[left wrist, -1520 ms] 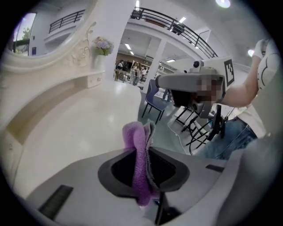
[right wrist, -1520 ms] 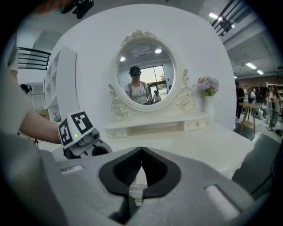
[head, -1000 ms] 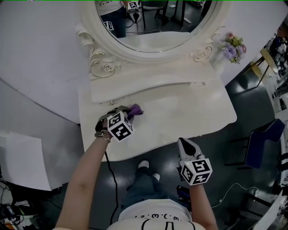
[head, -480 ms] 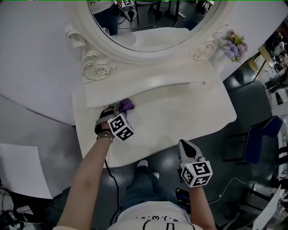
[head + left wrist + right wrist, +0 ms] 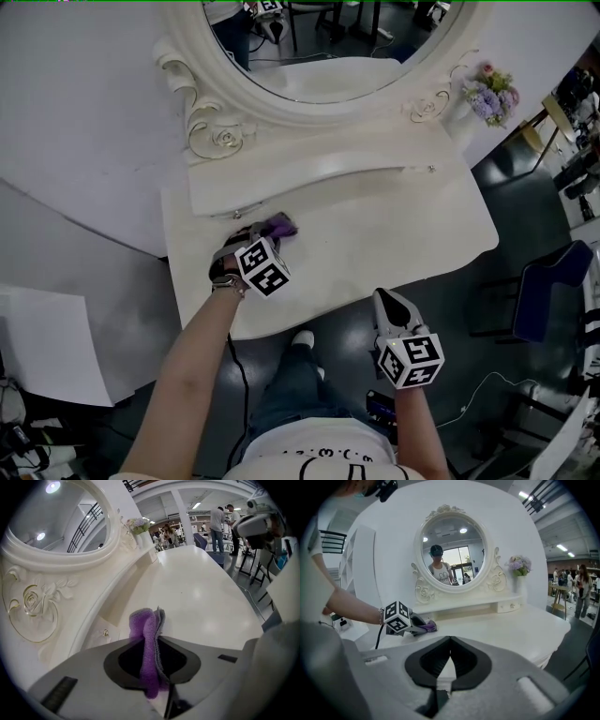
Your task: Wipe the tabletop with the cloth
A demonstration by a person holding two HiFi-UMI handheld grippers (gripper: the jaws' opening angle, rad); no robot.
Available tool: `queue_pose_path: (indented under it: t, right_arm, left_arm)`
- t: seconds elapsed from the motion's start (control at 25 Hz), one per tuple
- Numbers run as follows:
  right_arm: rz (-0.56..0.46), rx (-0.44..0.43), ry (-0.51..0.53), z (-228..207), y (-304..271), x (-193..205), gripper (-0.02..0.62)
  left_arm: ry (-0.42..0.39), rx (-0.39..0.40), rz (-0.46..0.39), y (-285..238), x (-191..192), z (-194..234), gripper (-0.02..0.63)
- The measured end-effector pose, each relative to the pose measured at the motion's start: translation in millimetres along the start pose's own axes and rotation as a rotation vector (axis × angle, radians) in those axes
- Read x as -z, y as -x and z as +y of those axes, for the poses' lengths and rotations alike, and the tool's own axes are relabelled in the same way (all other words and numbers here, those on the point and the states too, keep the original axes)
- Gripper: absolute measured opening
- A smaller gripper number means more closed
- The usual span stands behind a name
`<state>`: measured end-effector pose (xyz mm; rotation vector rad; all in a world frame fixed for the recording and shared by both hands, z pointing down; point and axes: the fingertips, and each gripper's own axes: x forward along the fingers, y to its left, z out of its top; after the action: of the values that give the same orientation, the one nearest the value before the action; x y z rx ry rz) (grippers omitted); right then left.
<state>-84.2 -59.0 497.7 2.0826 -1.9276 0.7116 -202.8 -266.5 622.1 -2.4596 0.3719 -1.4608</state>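
Observation:
A purple cloth (image 5: 278,226) lies pressed on the white tabletop (image 5: 394,216) at its left rear, close to the raised drawer shelf. My left gripper (image 5: 266,233) is shut on the cloth (image 5: 149,634), which sticks out past the jaws and folds over. From the right gripper view the same cloth (image 5: 427,627) shows beside the left marker cube. My right gripper (image 5: 389,302) hangs off the table's front edge, over the dark floor, with its jaws closed and nothing held (image 5: 449,641).
An oval mirror (image 5: 323,47) in a carved white frame rises behind the shelf. A vase of flowers (image 5: 488,96) stands at the right end of the shelf. A blue chair (image 5: 544,300) is on the floor at right. People stand far off (image 5: 218,520).
The left gripper with the cloth slid left toward the table's left end, then came back right by about the same amount. The right gripper has stayed below the front edge.

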Motion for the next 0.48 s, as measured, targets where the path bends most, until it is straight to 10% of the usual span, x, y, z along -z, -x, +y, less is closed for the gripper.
queue_pose_path:
  t: [0.48]
  right_arm:
    - [-0.026,-0.042,-0.017,39.1,63.3,37.5,0.0]
  left_arm:
    - [-0.014,0.117,-0.061,61.6,-3.3,-138.8,0.074]
